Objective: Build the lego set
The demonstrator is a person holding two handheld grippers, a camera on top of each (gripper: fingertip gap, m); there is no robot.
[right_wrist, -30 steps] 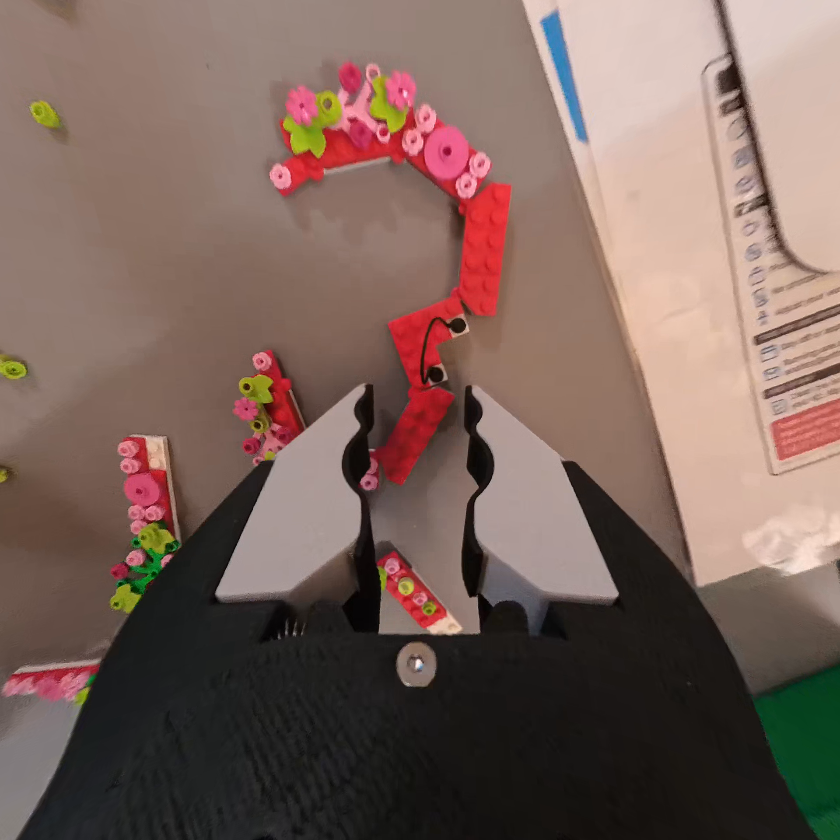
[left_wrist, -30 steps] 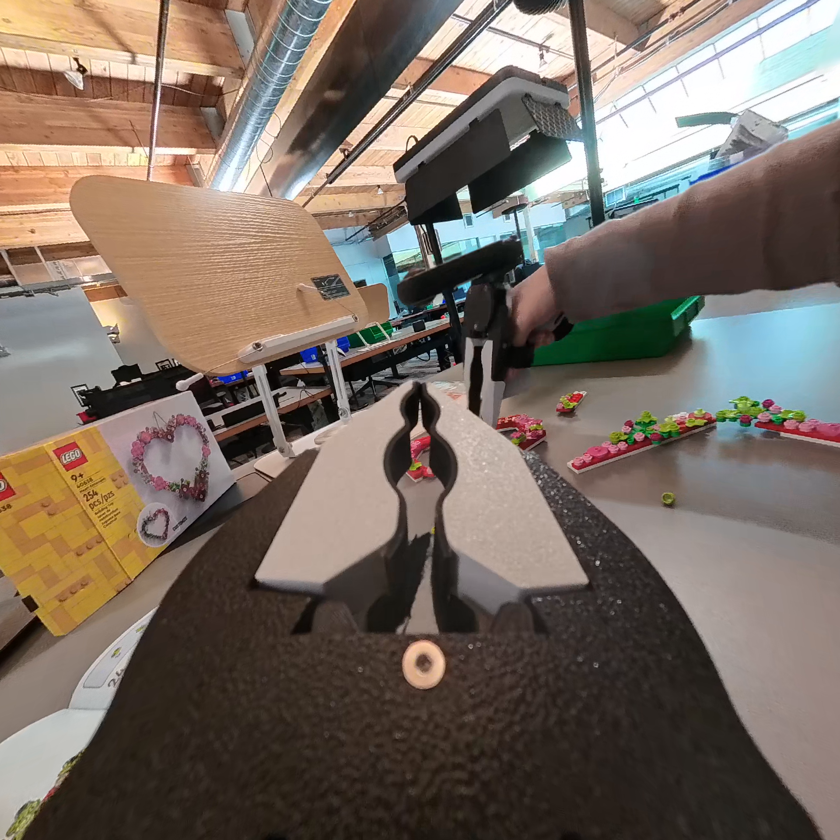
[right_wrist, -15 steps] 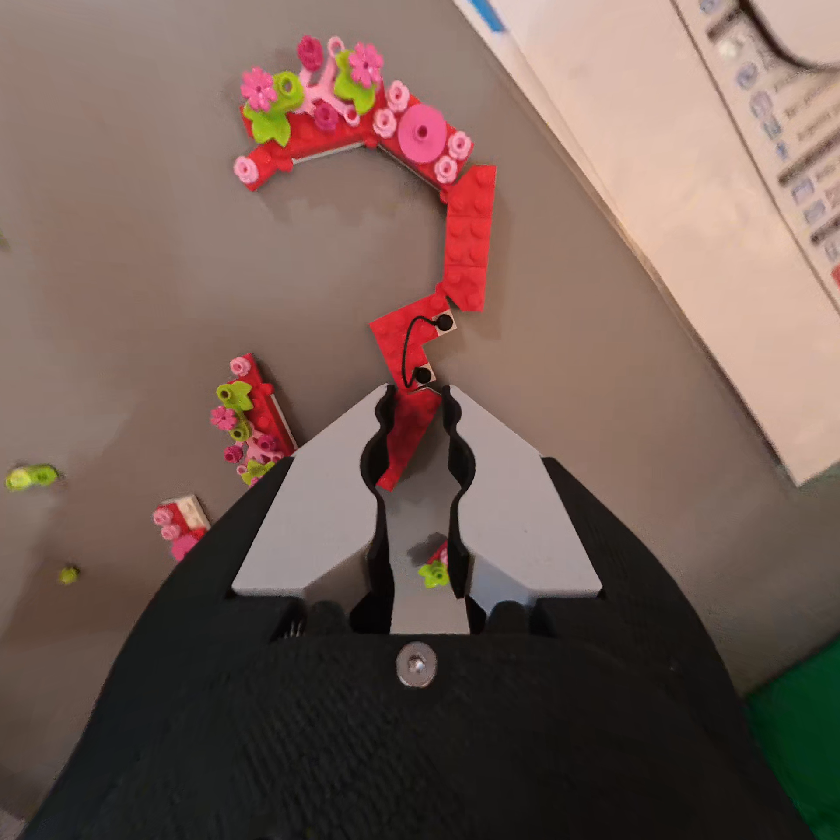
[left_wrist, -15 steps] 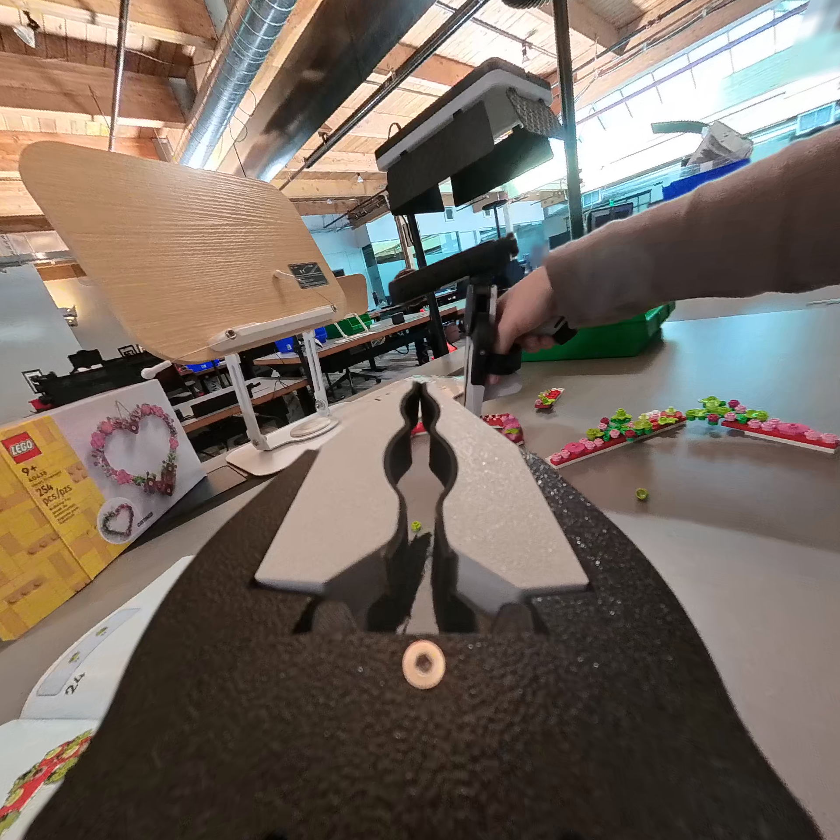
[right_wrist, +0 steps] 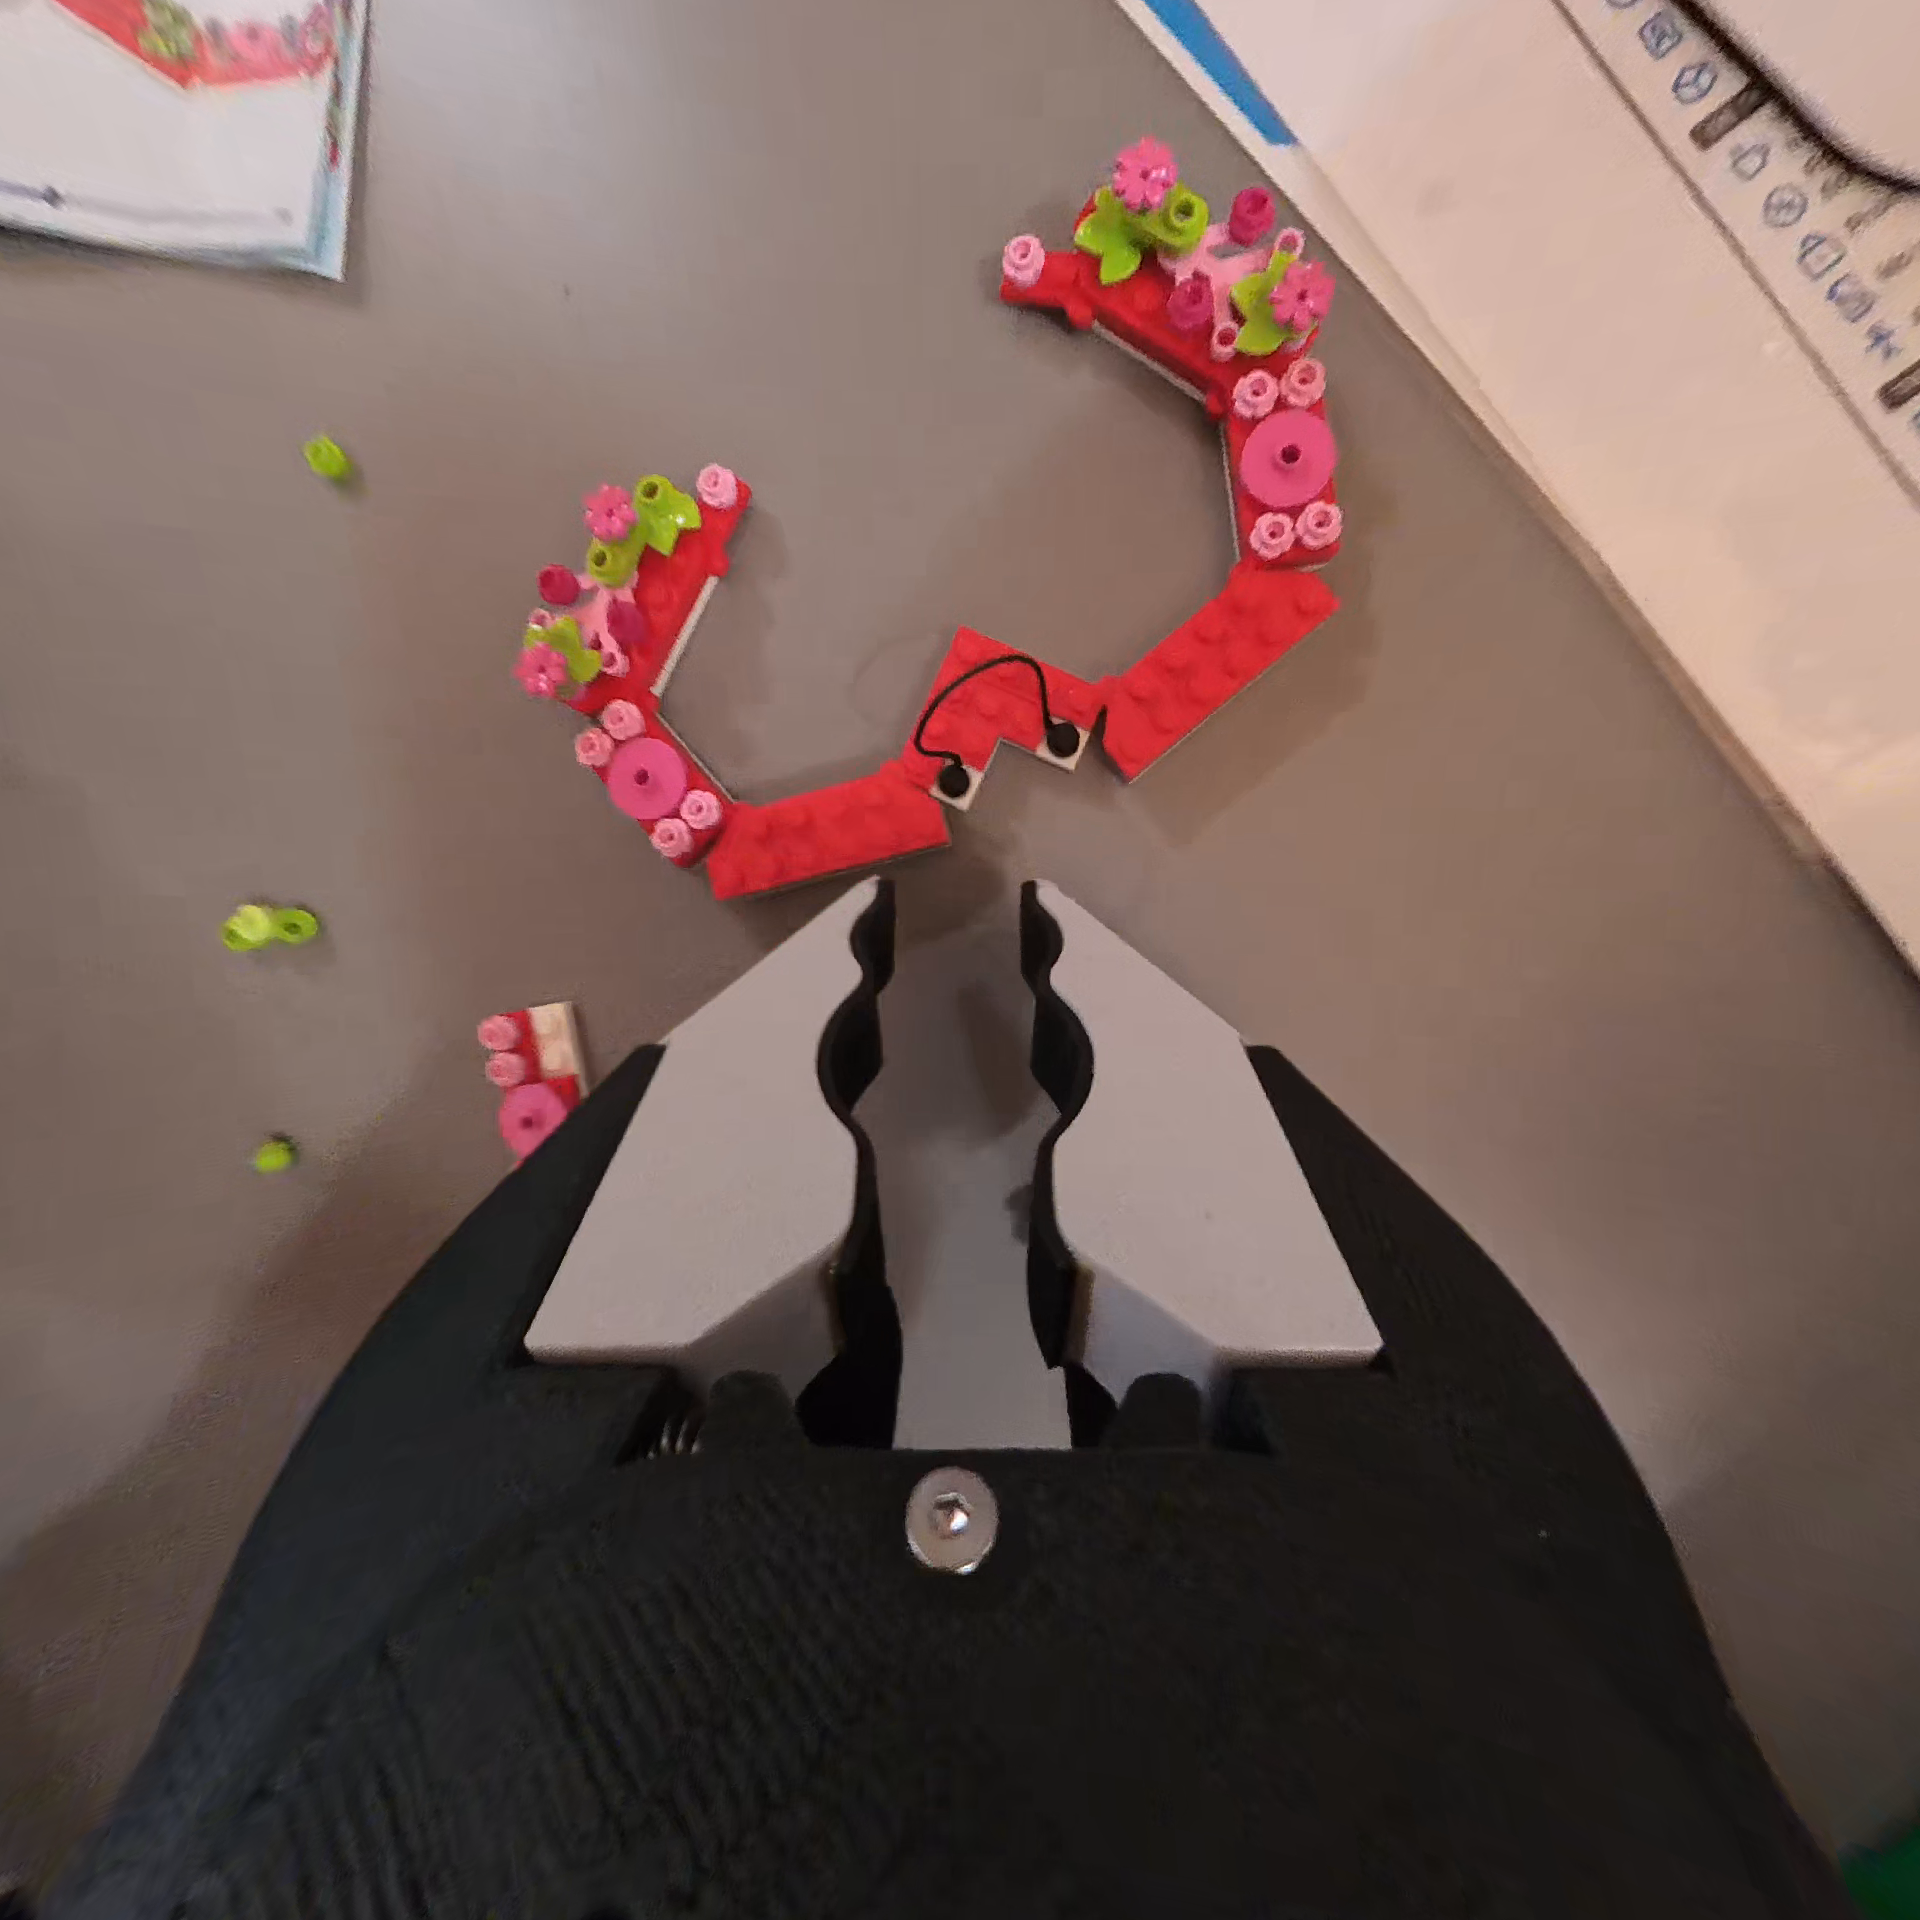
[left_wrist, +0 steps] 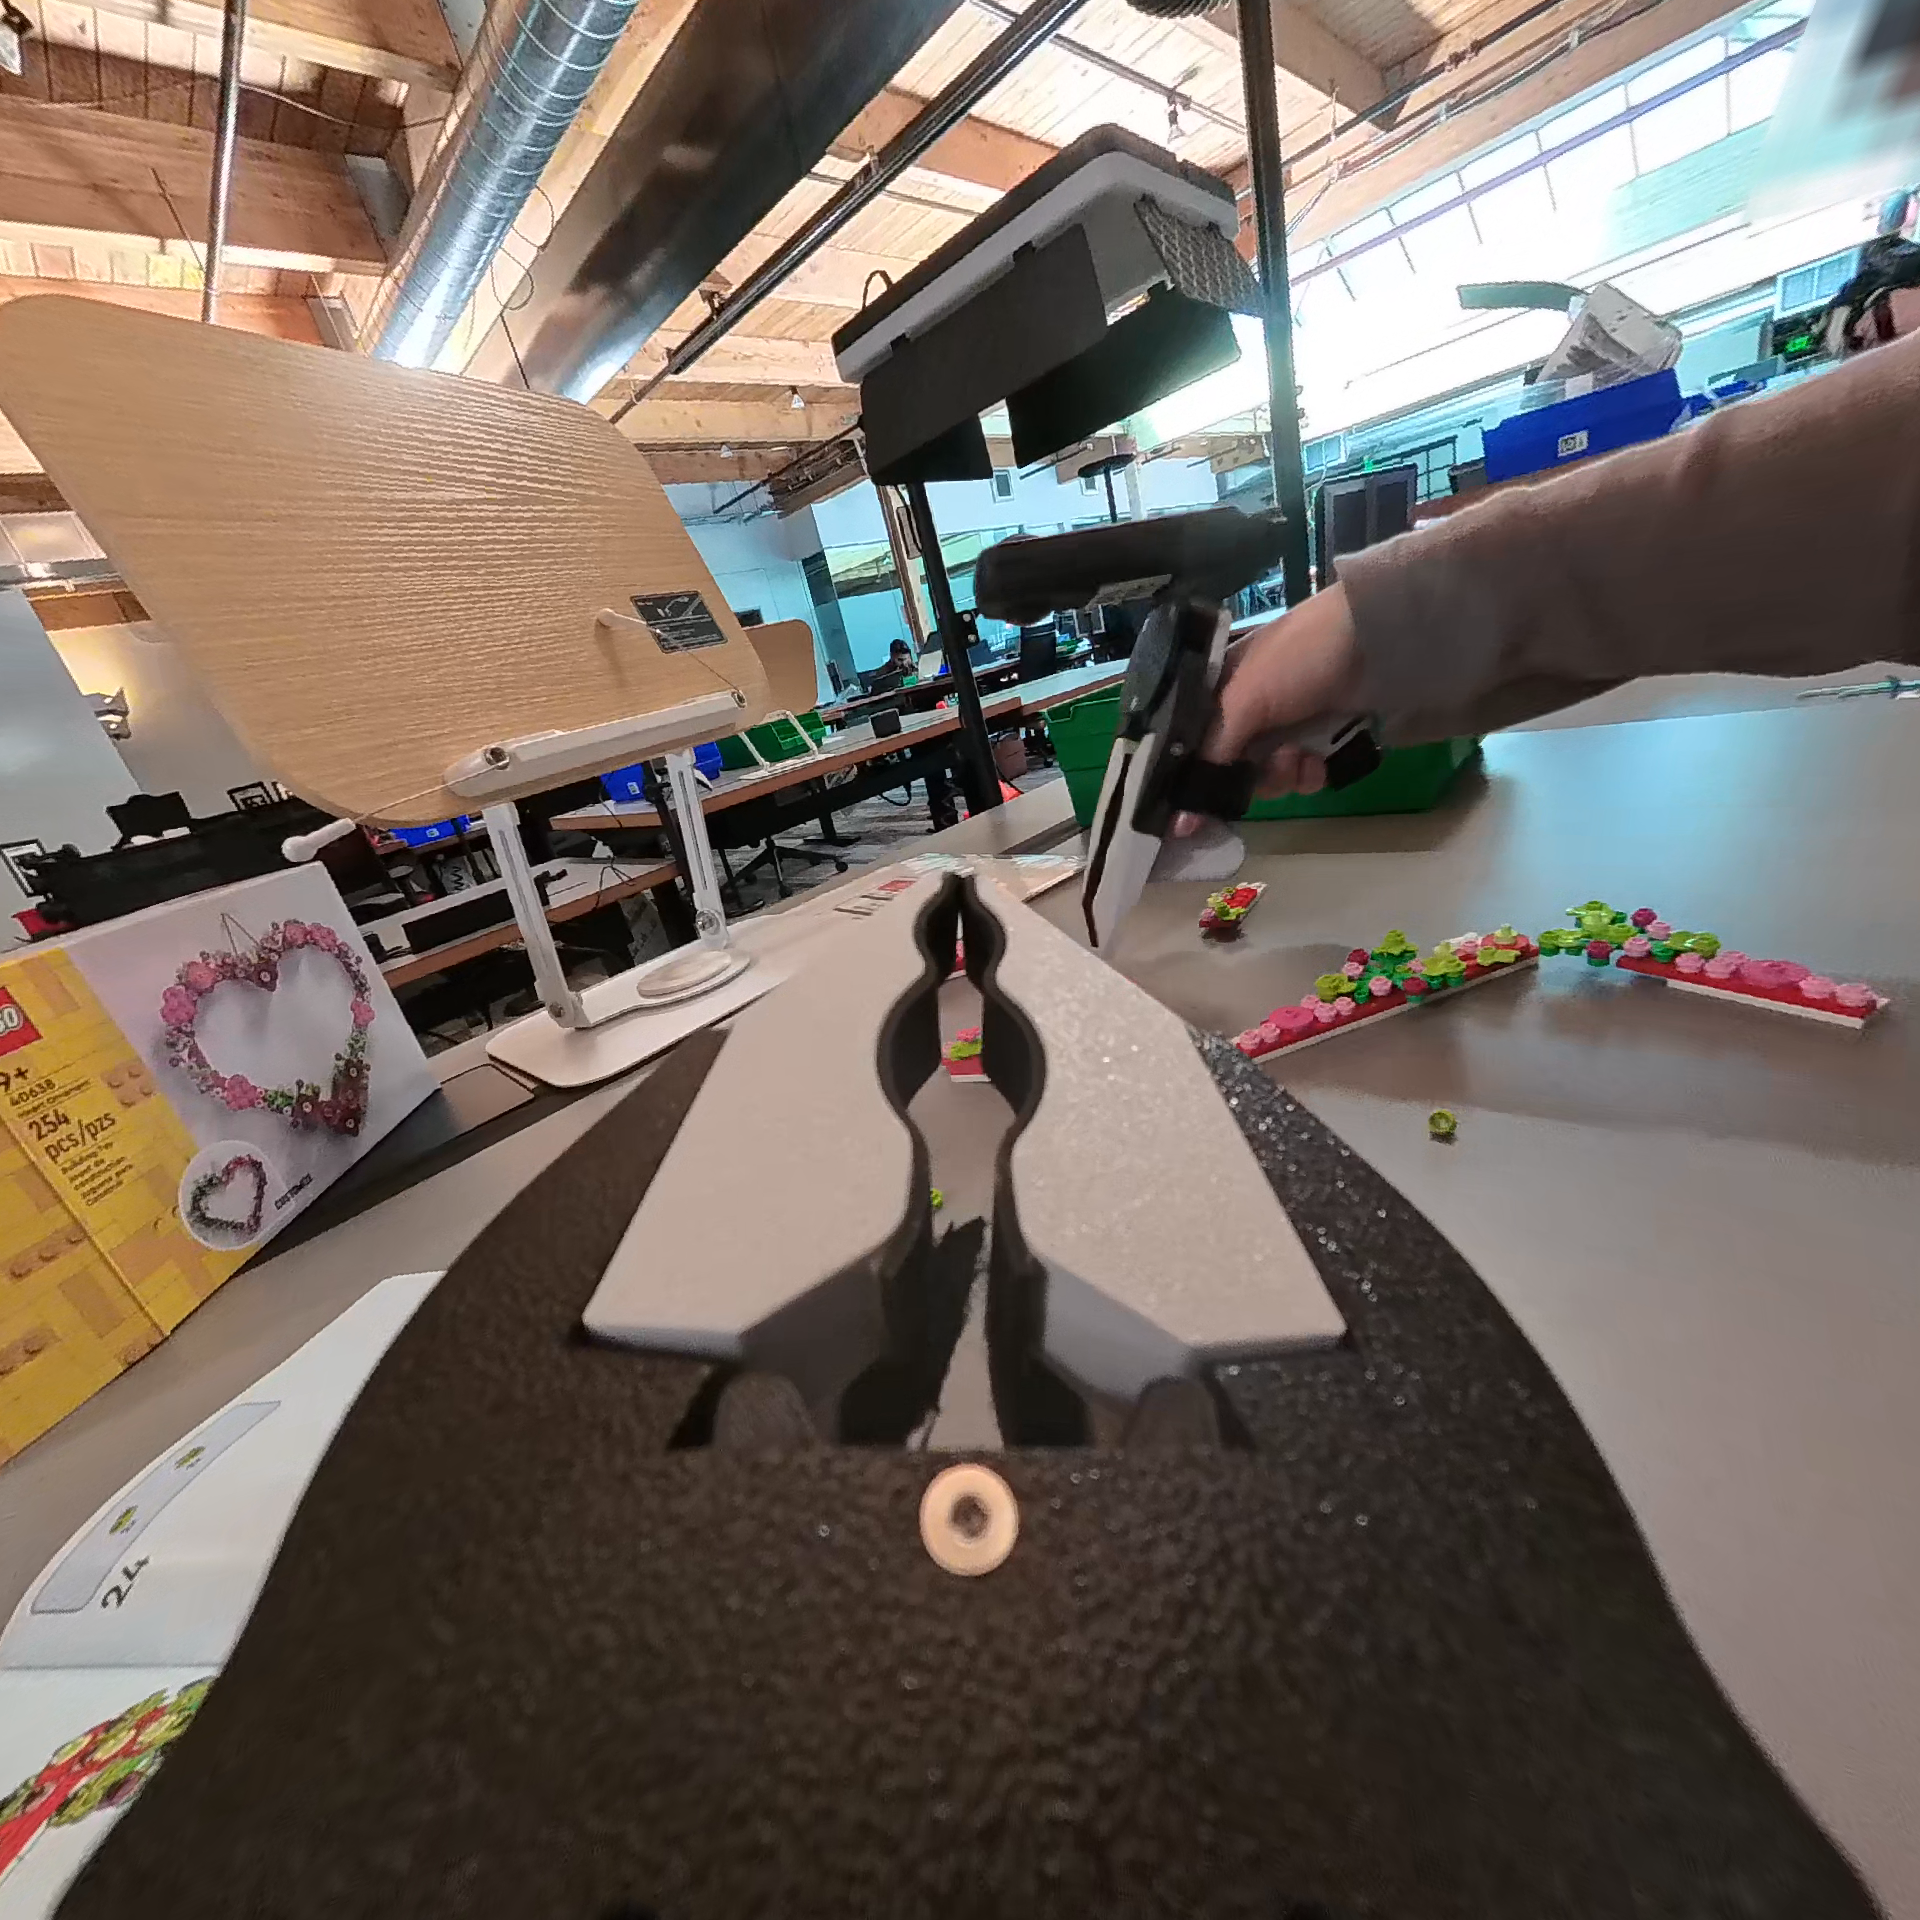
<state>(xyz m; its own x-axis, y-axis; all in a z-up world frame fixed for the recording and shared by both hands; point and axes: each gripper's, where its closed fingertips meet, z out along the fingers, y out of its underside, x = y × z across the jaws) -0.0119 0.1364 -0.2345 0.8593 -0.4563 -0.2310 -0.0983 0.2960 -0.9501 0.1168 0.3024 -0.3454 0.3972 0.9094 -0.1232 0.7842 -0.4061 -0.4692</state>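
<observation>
In the right wrist view a red plate chain lies on the grey table in a U-shaped arc. Pink and green flowers sit on both of its ends, and a black cord loops over its middle. My right gripper is open and empty, its tips just short of the chain's lower red plate. My left gripper is shut on nothing and hovers low over the table. In the left wrist view a hand holds the right gripper pointing down at the table.
Two long flowered red strips lie to the right. Loose lime pieces and a small flowered piece lie left of the chain. Around stand a set box, a wooden book stand, a booklet and a green bin. The grippers' ends are close to 25 cm from one another. My right gripper is the nearer one to the small flowered piece: about 9 cm, against 20 cm.
My right gripper has opened, let go of the chain's end plate and drawn back; the chain now shows whole as an arc. The left gripper stays shut and has shifted slightly.
</observation>
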